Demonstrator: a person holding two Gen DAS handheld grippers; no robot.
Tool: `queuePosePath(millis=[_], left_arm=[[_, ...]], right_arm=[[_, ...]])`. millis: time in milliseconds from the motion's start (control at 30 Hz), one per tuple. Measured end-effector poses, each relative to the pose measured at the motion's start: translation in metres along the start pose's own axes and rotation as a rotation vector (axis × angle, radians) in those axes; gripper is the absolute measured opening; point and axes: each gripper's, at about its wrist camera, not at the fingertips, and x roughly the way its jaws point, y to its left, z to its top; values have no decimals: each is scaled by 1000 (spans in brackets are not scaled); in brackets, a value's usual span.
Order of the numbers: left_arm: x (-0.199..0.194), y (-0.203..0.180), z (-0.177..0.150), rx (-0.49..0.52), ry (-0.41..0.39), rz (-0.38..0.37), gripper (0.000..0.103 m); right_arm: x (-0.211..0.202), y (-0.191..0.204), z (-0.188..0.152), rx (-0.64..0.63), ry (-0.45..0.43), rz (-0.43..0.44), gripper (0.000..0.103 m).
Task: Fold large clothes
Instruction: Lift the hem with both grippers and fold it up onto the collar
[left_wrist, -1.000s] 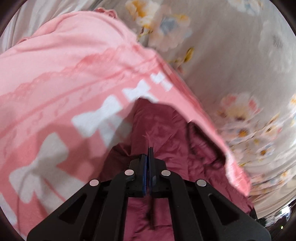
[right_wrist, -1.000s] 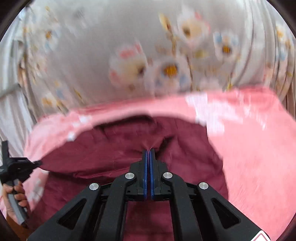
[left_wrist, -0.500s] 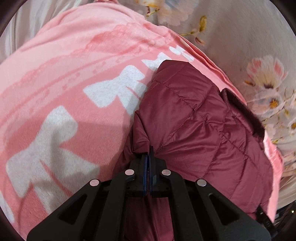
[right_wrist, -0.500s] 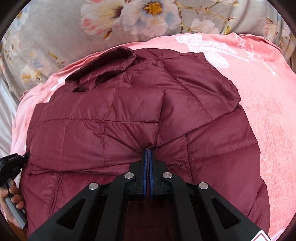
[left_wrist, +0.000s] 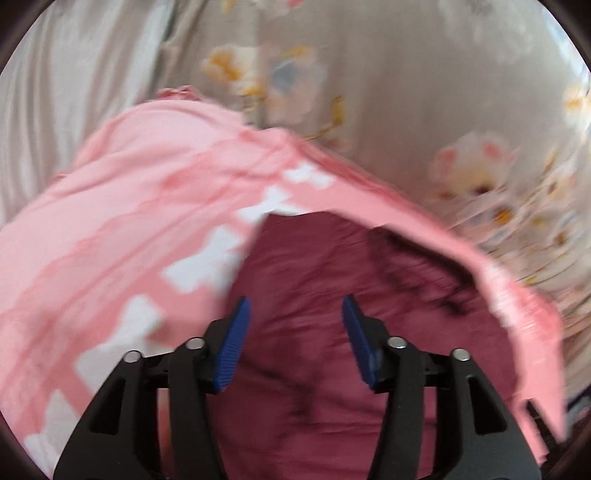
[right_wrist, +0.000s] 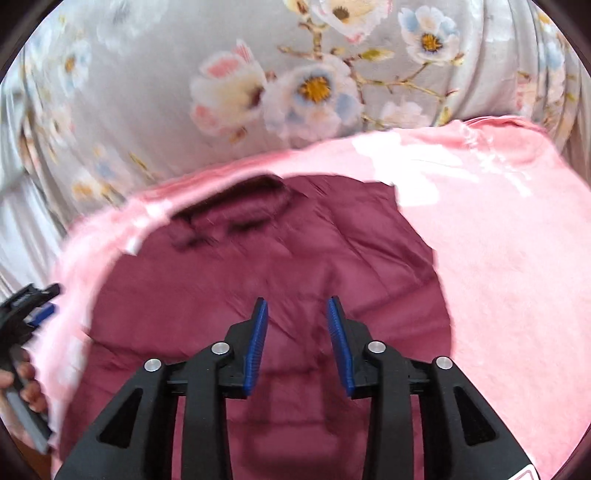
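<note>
Both tools just let go: left tool (left_wrist: 292, 339) and right tool (right_wrist: 297, 341) now gape empty over the maroon jacket (right_wrist: 258, 266) on the pink blanket (right_wrist: 517, 258); fold's dropped, I'd say.

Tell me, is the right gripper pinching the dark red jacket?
Apart. In the right wrist view the right gripper has just been opening; its blue pads stand spread with nothing pinched, the jacket lying beyond.

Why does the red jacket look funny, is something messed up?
Nothing looks torn or spilled. The dark red puffer jacket lies folded on the pink blanket, a bit rumpled near its collar. Both the left gripper and right gripper have just been opening, with nothing clamped between them. The pictures are blurry.
</note>
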Motion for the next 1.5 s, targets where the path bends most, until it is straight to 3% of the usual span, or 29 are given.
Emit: queuePosePath(millis=[100,200,300,400,567,700,800,1200,1300,1333,1367,1500], left_arm=[[17,-31,12,-59,66,-125,58],[65,-56,13,-142,192,-219,58],[105,-66,7,-217,276,-237,56],[142,-74,1,-247,334,-207,47],[170,-91,9,-171,296,-150,35],[192,-95,10,-123,321,-98,31],[205,-89,-3,-98,356,-63,25],[205,-98,-23,123,304,-11,19],[204,-95,-24,131,296,-17,14],[204,-94,-25,137,297,-7,4],[205,-92,-25,140,300,12,0],[199,-84,-22,125,310,-27,0]], right_arm=[[23,4,24,66,12,90,37],[60,2,42,138,41,141,37],[96,0,57,192,74,169,38],[125,0,72,212,79,175,33],[154,10,95,156,60,175,15],[182,14,92,108,126,137,7],[194,16,78,52,163,94,5],[211,13,59,-37,204,23,0],[209,7,59,-17,208,44,0],[208,4,59,-9,210,52,0],[208,4,60,-5,210,55,0],[193,5,61,-12,182,34,1]])
